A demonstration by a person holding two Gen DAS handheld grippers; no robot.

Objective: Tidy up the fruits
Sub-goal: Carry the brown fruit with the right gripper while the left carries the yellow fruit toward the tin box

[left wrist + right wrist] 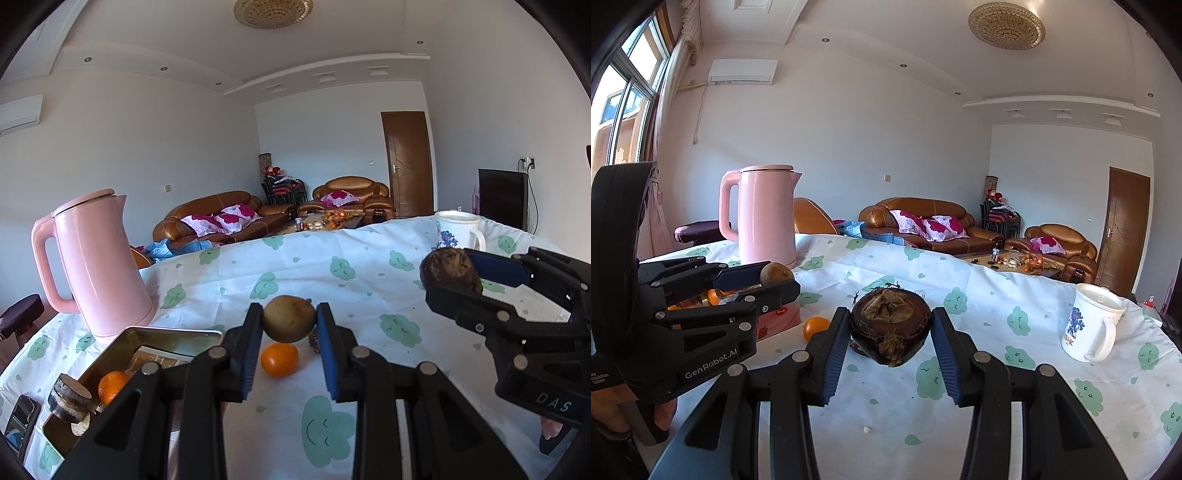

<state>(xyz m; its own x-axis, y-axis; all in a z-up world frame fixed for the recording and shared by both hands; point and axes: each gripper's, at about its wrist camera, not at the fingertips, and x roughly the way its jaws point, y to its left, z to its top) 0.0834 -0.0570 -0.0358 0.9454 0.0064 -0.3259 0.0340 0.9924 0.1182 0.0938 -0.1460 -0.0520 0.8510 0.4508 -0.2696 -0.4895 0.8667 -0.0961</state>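
On a cloud-print worktop [369,266], the left hand-held gripper [289,325] clamps a brown fruit [289,318] and the right hand-held gripper [890,332] a dark husked fruit [891,325]; each should be lowered gently into the tin tray [122,339] below-left of the left one.

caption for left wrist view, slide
Left hand-held gripper holds a brown fruit above an orange; metal tin at left.

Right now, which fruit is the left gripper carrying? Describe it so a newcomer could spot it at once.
Start at the tall pink kettle on the cloud-print tablecloth; to its right, the left gripper holds a round brownish-green fruit between its blue-padded fingers. Unlike the bright orange lying below it, it is dull, russet-skinned and lifted off the cloth.
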